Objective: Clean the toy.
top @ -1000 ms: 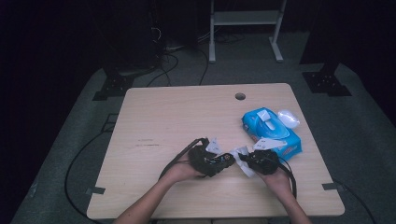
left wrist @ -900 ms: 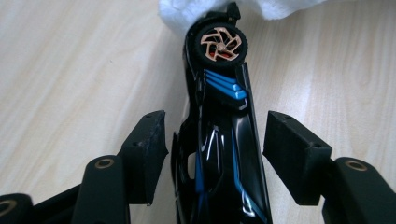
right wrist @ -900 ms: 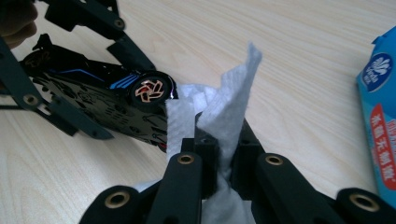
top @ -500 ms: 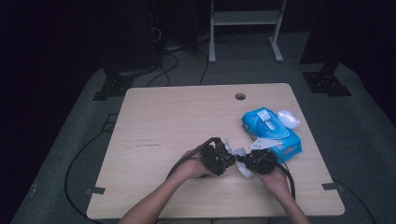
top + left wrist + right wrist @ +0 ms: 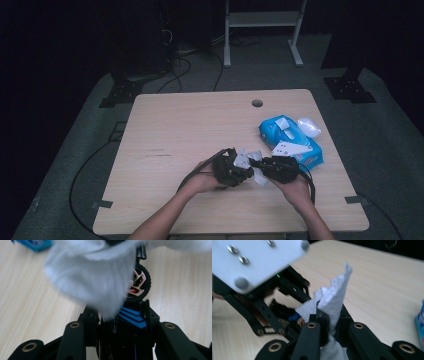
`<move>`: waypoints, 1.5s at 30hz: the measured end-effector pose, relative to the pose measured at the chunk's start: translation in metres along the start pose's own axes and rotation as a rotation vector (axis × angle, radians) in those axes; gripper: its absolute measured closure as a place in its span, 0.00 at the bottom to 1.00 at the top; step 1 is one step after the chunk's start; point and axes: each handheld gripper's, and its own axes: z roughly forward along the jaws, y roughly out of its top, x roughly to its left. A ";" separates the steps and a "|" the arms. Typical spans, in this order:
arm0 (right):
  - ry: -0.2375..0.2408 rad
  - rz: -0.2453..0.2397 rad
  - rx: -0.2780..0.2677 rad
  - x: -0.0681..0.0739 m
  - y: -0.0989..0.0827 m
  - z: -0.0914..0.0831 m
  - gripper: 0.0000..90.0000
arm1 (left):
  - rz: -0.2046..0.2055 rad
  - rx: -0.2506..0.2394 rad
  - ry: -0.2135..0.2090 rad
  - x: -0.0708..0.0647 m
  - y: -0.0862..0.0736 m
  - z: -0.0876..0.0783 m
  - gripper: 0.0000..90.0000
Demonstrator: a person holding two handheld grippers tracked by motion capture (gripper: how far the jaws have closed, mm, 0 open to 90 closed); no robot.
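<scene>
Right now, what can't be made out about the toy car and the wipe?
- Toy car: in the left gripper view, the blurred white wipe covers most of it.
- Toy car in the high view: too small, hidden between the grippers.
- Wipes pack: cut off by the right gripper view's edge.

High view looks forward and down from above the pale wooden table (image 5: 175, 125); both gripper views (very close) share its white wipe (image 5: 334, 295).

Lab or recording studio: dark surround, lone wooden table (image 5: 190, 130) on grey floor mat (image 5: 90, 165), cables (image 5: 175, 70) and stand bases (image 5: 350, 87) along the frame's top.
</scene>
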 end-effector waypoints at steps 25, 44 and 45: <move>0.039 0.039 -0.067 -0.004 -0.002 -0.015 0.93 | -0.065 -0.178 0.018 0.004 -0.021 -0.030 0.65; 0.039 0.071 -0.016 -0.007 -0.010 -0.003 0.93 | -0.090 -0.249 0.014 0.007 -0.029 -0.037 0.65; 0.052 0.079 -0.035 -0.007 -0.008 -0.004 0.93 | -0.091 -0.248 0.014 0.007 -0.029 -0.037 0.65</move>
